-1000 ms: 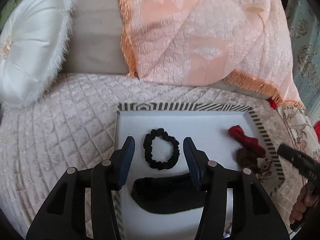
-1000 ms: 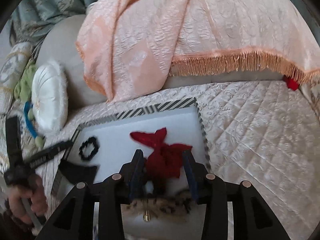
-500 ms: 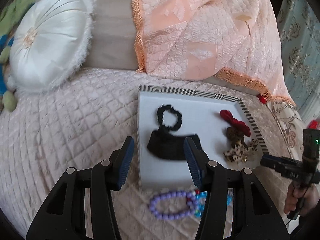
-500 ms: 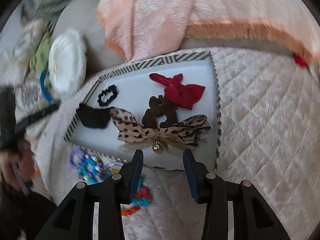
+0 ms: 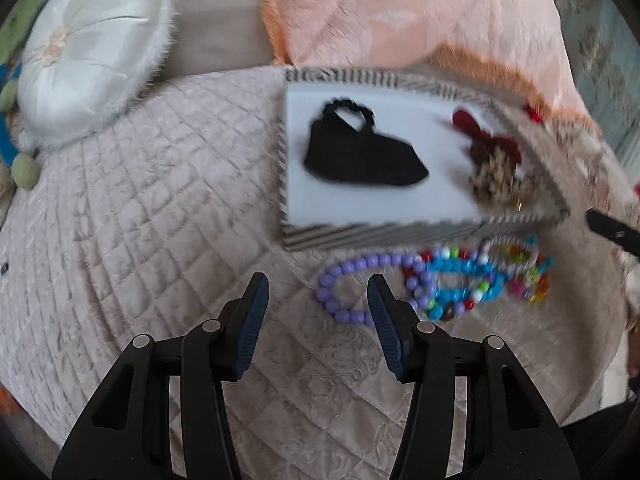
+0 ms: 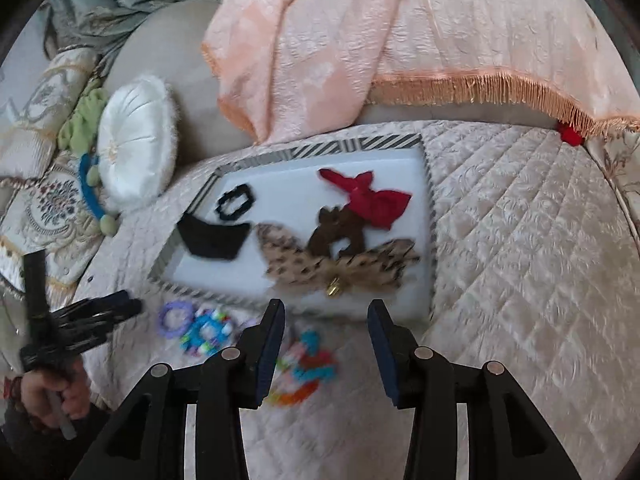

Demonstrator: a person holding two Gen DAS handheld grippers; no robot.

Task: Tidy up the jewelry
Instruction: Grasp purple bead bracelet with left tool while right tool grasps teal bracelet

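Observation:
A striped-rim tray (image 5: 360, 236) (image 6: 320, 148) lies on the quilted cover. It holds a black scrunchie (image 5: 370, 114), a black band (image 5: 360, 156), a red bow (image 6: 376, 200), a brown scrunchie (image 6: 332, 232) and a leopard bow (image 6: 360, 268). On the quilt in front of the tray lie a purple bead bracelet (image 5: 332, 292), a blue one (image 5: 460, 276) and multicoloured ones (image 6: 308, 364). My left gripper (image 5: 317, 284) hovers open and empty just left of the purple bracelet. My right gripper (image 6: 326, 308) stands open and empty over the tray's near rim.
A round white cushion (image 5: 92, 48) and a peach fringed throw (image 5: 400, 12) lie behind the tray. The quilted cover (image 6: 520, 260) spreads to both sides. A blue headband with green pompoms (image 6: 90, 196) rests at the far left. A hand (image 6: 52, 392) holds the left gripper.
Both grippers have drawn back from over the tray to its near side. The bead bracelets in front of the tray have come into view. Neither gripper has taken hold of anything.

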